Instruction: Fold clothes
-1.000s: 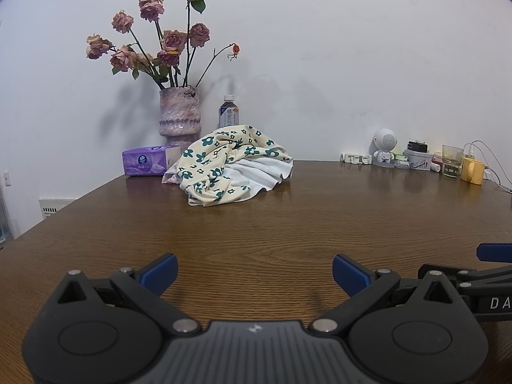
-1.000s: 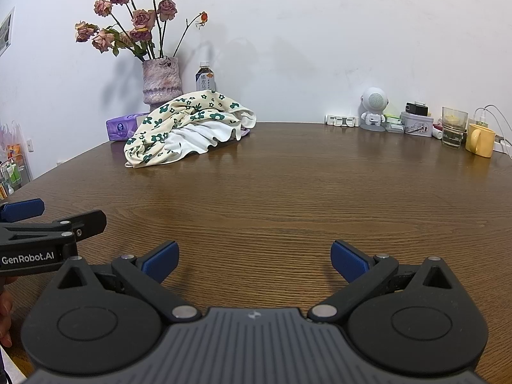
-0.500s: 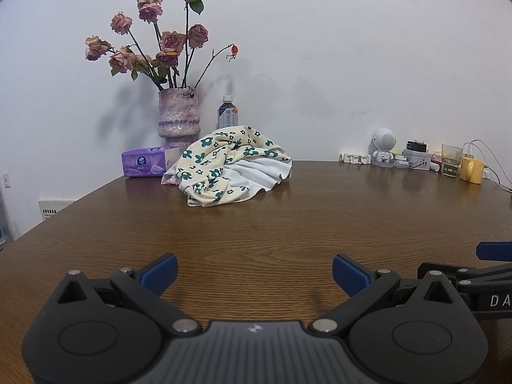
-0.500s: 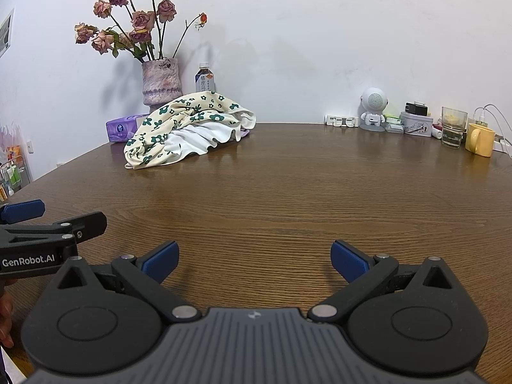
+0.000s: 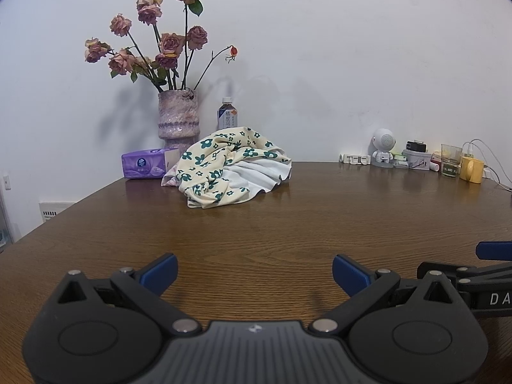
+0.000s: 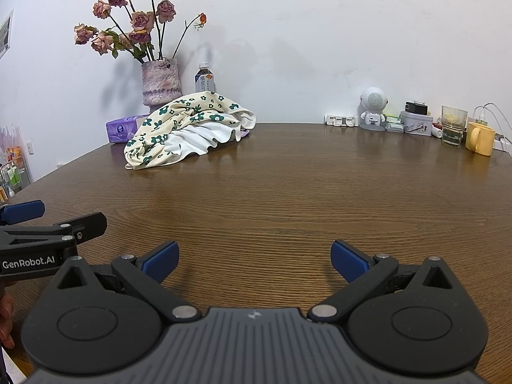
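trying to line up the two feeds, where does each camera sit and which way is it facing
Left wrist: on the left gripper, low over the table, facing the floral garment by the wall; open blue fingers and the right gripper's side show.
Right wrist: on the right gripper, beside it, facing likewise; its open fingers, the left gripper and a fingertip show.
Shared: garment, vase, bottle, yellow mug.
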### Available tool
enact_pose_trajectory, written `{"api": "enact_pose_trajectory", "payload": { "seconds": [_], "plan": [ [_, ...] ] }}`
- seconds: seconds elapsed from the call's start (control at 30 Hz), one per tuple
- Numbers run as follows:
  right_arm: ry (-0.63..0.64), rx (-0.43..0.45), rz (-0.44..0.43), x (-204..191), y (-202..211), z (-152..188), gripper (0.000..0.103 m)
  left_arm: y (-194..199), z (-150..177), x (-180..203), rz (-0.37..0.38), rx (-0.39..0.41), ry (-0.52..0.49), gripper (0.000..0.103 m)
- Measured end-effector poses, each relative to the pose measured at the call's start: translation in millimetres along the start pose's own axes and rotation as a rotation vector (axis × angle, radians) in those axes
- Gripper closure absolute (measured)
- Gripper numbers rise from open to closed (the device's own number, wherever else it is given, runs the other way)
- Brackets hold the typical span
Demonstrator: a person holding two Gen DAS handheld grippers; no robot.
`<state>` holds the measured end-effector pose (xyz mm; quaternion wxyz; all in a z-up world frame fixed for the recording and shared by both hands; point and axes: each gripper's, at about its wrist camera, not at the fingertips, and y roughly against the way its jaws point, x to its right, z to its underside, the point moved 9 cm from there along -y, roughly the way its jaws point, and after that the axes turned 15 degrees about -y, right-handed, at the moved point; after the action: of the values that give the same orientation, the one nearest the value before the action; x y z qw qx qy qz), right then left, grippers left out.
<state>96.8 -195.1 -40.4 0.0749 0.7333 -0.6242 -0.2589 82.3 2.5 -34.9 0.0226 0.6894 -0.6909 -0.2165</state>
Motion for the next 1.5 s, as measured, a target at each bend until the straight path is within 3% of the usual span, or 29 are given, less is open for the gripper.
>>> {"api": "enact_pose_trajectory", "payload": {
  "seconds": [1.07,1.5],
  "plan": [
    [-0.021,-0.013,-0.004,3,0,-1,0.000,0,2,-3,-0.011,0.003,0.012,0.000],
    [-0.006,-0.060,-0.023,0,-4,-1,0.000,-9,7,-15,0.067,-0.053,0.120,0.000]
  ]
}}
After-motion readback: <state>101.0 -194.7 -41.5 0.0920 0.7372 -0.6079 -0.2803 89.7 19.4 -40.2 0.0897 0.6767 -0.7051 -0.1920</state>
